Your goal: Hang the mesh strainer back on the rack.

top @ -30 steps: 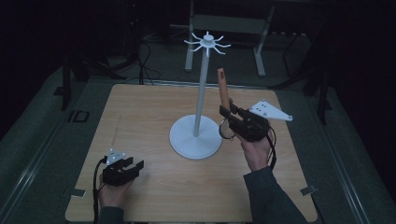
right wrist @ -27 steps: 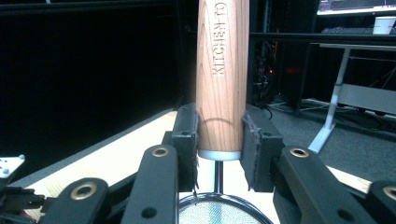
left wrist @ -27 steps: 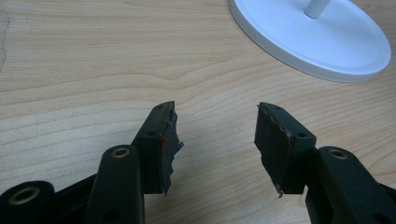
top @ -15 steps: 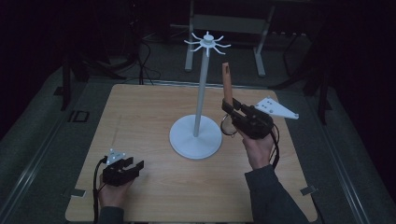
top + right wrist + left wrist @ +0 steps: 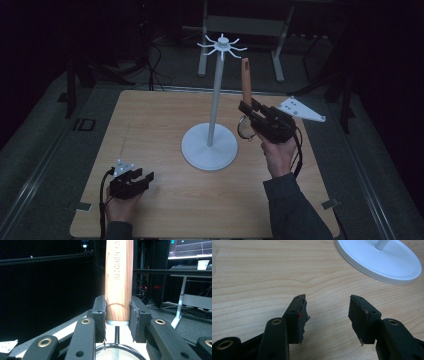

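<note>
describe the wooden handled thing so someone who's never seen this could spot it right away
Start at the white stand in the middle of the table. Just to its right, the right gripper is shut on a small strainer, handle up and round mesh end hanging below the jaws. It is the only wooden-handled thing, with lettering on the handle.

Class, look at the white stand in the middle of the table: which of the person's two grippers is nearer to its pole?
The right gripper: it holds a wooden-handled strainer just beside the white stand. The left gripper rests at the table's near corner, well short of the base.
</note>
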`<action>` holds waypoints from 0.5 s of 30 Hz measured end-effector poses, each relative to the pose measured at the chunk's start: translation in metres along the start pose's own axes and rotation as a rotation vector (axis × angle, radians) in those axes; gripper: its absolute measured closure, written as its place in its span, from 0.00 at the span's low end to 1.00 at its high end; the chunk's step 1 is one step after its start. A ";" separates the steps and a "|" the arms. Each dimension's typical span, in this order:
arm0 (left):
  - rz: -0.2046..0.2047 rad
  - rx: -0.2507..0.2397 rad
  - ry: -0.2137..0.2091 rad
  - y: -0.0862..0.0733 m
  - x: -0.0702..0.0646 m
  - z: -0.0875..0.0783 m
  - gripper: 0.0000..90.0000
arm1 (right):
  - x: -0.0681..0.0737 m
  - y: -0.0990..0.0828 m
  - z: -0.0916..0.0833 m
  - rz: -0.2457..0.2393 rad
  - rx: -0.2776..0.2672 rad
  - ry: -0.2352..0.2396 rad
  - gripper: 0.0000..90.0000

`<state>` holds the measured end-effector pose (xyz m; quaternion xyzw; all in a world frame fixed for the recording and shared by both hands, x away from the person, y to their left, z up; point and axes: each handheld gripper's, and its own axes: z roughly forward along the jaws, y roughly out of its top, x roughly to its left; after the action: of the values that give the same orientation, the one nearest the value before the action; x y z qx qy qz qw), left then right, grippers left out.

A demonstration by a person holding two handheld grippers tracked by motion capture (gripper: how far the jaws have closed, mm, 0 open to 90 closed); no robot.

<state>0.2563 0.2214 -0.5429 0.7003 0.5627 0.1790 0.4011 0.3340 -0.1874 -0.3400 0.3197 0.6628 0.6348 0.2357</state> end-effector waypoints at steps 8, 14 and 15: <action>-0.001 0.000 0.000 0.000 0.000 0.000 0.54 | -0.002 0.006 0.003 0.007 -0.007 0.010 0.77; -0.001 0.000 -0.001 0.000 0.000 0.000 0.54 | -0.001 0.010 0.007 0.007 -0.005 0.022 0.77; -0.002 0.000 -0.001 0.000 0.000 0.000 0.54 | -0.001 0.011 0.008 0.006 -0.005 0.023 0.77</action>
<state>0.2564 0.2219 -0.5429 0.6998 0.5632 0.1786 0.4016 0.3418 -0.1827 -0.3299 0.3140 0.6627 0.6408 0.2270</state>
